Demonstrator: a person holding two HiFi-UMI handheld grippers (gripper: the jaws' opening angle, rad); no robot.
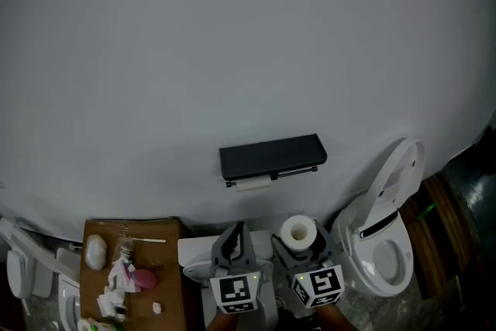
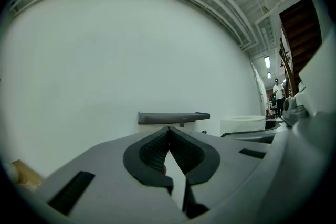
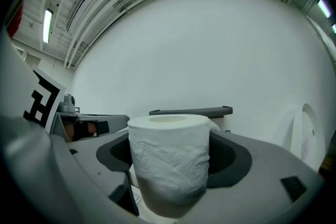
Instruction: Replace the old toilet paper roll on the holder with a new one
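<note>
A black toilet paper holder [image 1: 271, 156] with a flat lid hangs on the white wall; a thin, nearly used-up roll [image 1: 253, 184] sits on its bar beneath the lid. The holder [image 2: 173, 117] lies straight ahead in the left gripper view and shows as the holder [image 3: 191, 111] behind the roll in the right gripper view. My right gripper [image 1: 301, 238] is shut on a full white roll [image 1: 298, 232], upright, the roll [image 3: 169, 162] filling the space between the jaws. My left gripper [image 1: 233, 238] is shut and empty, beside the right one, both below the holder.
A white toilet [image 1: 384, 244] with its lid raised stands at the right. A brown board [image 1: 136, 275] with small white and pink items lies at the lower left. A white box [image 1: 198, 250] sits under the left gripper. A person stands far off at the right [image 2: 276, 93].
</note>
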